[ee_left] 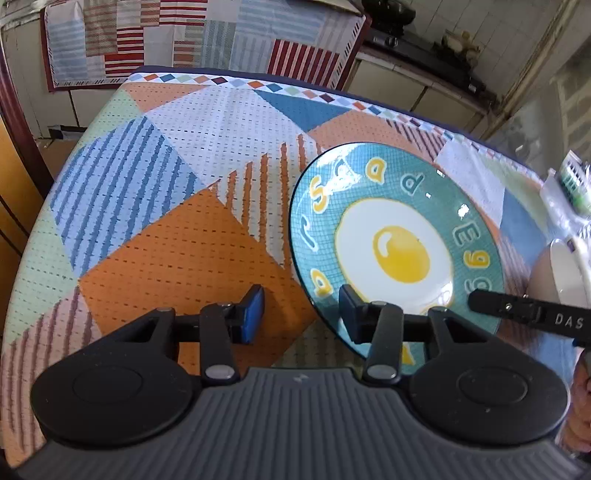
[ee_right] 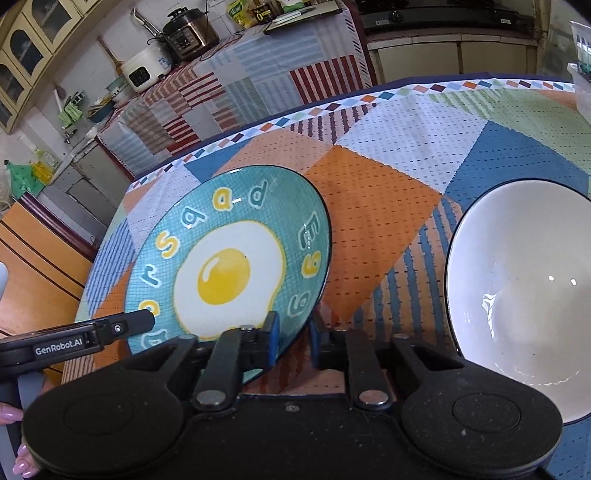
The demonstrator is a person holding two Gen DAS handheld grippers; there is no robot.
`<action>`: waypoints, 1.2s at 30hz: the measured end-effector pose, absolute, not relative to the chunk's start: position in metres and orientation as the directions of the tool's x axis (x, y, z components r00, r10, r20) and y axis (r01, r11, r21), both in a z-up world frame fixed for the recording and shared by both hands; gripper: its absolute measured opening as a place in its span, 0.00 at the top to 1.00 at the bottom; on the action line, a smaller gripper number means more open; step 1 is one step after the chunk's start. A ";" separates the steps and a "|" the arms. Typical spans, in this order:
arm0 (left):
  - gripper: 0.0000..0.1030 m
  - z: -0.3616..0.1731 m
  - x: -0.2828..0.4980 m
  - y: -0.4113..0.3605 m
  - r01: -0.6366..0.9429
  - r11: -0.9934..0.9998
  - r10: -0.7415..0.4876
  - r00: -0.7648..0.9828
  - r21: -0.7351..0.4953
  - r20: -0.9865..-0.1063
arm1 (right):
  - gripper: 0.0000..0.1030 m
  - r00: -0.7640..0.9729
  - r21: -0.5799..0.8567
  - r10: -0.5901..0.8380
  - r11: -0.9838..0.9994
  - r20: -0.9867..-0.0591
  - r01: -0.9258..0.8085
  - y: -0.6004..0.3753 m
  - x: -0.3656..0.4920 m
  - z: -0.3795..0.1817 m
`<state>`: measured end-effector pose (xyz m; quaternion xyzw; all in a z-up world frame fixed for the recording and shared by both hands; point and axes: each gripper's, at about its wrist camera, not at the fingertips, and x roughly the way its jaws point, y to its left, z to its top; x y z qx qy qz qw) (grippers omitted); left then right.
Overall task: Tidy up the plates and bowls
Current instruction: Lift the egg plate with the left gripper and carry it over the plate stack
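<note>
A teal plate (ee_left: 399, 221) (ee_right: 229, 258) with a fried-egg picture and letters round its rim lies on the patchwork tablecloth (ee_left: 177, 243). My left gripper (ee_left: 303, 314) straddles the plate's near-left rim. One finger is over the plate and the blue pad (ee_left: 255, 314) stands clear of the edge, so it is open. My right gripper (ee_right: 293, 339) is shut on the plate's near-right rim, one pad over the glaze and one outside. Each view shows the other gripper's fingertip (ee_left: 480, 299) (ee_right: 140, 321) at the plate's edge. A white bowl (ee_right: 517, 295) (ee_left: 561, 266) with a dark rim stands just right of the plate.
A clear plastic container (ee_right: 581, 92) sits at the table's far right. Beyond the table a cloth-covered counter (ee_right: 236, 85) carries a rice cooker (ee_right: 142, 72) and a pressure cooker (ee_right: 188, 33). A hand with painted nails (ee_right: 14, 417) holds the left gripper.
</note>
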<state>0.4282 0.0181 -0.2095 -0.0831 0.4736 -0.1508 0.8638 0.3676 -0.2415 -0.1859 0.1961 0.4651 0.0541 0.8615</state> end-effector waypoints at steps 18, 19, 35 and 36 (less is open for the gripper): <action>0.82 -0.169 0.394 -0.001 0.268 0.932 -0.353 0.507 -0.245 -0.787 | 0.82 0.591 0.432 0.332 0.901 -0.736 0.032 -0.251 0.356 -0.169; 0.82 -0.164 0.390 0.000 0.268 0.931 -0.355 0.510 -0.248 -0.783 | 0.82 0.592 0.441 0.338 0.897 -0.731 0.033 -0.252 0.352 -0.166; 0.81 -0.074 0.276 0.009 0.343 0.903 -0.417 0.564 -0.257 -0.713 | 0.80 0.678 0.423 0.356 0.903 -0.643 -0.073 -0.253 0.241 -0.077; 0.81 -0.072 0.267 0.008 0.346 0.903 -0.416 0.565 -0.253 -0.712 | 0.80 0.681 0.420 0.354 0.904 -0.641 -0.075 -0.253 0.233 -0.075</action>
